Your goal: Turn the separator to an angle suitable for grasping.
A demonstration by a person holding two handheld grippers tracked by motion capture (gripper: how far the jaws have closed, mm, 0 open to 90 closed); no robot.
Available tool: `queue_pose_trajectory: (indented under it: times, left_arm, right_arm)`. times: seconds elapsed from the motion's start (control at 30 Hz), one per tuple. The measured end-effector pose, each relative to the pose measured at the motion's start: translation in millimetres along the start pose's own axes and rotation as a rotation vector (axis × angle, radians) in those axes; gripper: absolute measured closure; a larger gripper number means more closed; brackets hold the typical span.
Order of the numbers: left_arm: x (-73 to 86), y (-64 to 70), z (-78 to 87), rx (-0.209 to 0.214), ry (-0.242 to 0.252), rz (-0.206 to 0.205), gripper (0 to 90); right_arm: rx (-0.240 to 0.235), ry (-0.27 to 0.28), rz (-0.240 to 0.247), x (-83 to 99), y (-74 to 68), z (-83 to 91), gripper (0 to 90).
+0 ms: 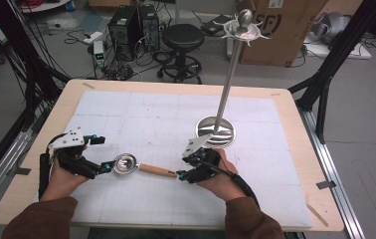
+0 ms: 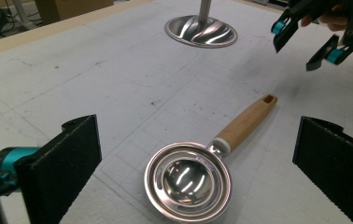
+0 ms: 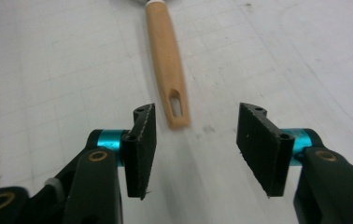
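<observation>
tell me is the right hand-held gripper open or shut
Open. In its own view the right hand-held gripper has its jaws standing wide apart, gripping nothing; the wooden handle lies flat just ahead.

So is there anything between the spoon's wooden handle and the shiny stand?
No, just bare white mat between the handle and the stand's base, seen in the left gripper view.

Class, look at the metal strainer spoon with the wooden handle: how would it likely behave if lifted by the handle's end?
The strainer spoon looks rigid, so it should not flop. Its steel bowl probably outweighs the wooden handle, so gripped at the far end it may droop bowl-down. The smooth, rounded handle could twist between the right gripper jaws, which stand open.
</observation>
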State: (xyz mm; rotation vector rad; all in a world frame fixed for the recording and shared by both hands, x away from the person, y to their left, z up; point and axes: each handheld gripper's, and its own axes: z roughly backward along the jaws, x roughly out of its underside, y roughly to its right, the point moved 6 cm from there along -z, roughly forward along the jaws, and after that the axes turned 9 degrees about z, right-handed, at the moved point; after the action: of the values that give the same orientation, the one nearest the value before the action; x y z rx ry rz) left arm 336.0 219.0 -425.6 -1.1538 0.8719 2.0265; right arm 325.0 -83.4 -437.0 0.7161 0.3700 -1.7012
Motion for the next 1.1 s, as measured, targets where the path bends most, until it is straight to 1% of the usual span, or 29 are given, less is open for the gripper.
queue_pose_trajectory:
  times: [0.1, 0.2, 0.23, 0.33, 0.4, 0.43, 0.47, 0.5, 0.57, 0.6, 0.7, 0.93, 1.03, 1.1]
  left_arm:
    - [-0.1, 0.0, 0.1, 0.000, 0.001, 0.001, 1.6]
    - [-0.6, -1.6, 1.0, -0.006, 0.004, 0.008, 1.6]
    - [-1.1, -2.3, 1.7, -0.004, 0.010, 0.013, 1.6]
    - [-1.9, -3.5, 2.7, -0.006, 0.017, 0.016, 1.6]
    - [-1.4, -3.4, 2.2, -0.007, 0.012, 0.015, 1.6]
    - [-1.2, -2.9, 1.5, -0.007, 0.011, 0.017, 1.6]
    - [-1.0, -2.8, 1.1, -0.006, 0.008, 0.014, 1.6]
    - [-0.8, -2.5, 0.6, -0.006, 0.007, 0.014, 1.6]
    - [-0.8, -2.7, 0.3, -0.001, 0.006, 0.014, 1.6]
    - [-1.0, -3.0, 0.2, 0.001, 0.008, 0.016, 1.6]
    - [-1.5, -4.5, 0.0, 0.003, 0.015, 0.025, 1.6]
    - [-2.6, -2.9, 0.5, 0.009, 0.015, 0.018, 1.6]
    - [-2.3, -2.7, -0.2, 0.009, 0.010, 0.016, 1.6]
    - [-2.5, -2.2, -0.7, 0.010, 0.007, 0.011, 1.6]
  right_arm:
    - [0.025, 0.036, -0.047, 12.4, 2.1, 18.1, 44.6]
    - [0.043, 0.073, -0.085, 25.0, 4.9, 32.4, 43.1]
    - [0.052, 0.081, -0.107, 28.7, 5.9, 35.9, 42.1]
    - [0.076, 0.092, -0.127, 37.5, 9.1, 44.5, 40.7]
    - [0.092, 0.116, -0.137, 40.8, 10.4, 50.4, 40.1]
    - [0.107, 0.129, -0.134, 42.4, 11.8, 53.3, 39.5]
    - [0.115, 0.144, -0.147, 43.4, 11.6, 56.2, 38.7]
    - [0.124, 0.155, -0.149, 44.7, 12.5, 58.5, 37.9]
    - [0.140, 0.167, -0.168, 47.7, 13.5, 63.4, 36.2]
    - [0.150, 0.185, -0.182, 49.3, 14.2, 66.6, 35.4]
    - [0.165, 0.210, -0.201, 52.6, 14.5, 73.1, 33.8]
    - [0.224, 0.252, -0.234, 62.4, 20.4, 83.5, 29.6]
    - [0.238, 0.261, -0.241, 65.1, 22.4, 85.7, 26.7]
    - [0.237, 0.259, -0.250, 66.9, 23.2, 85.5, 24.7]
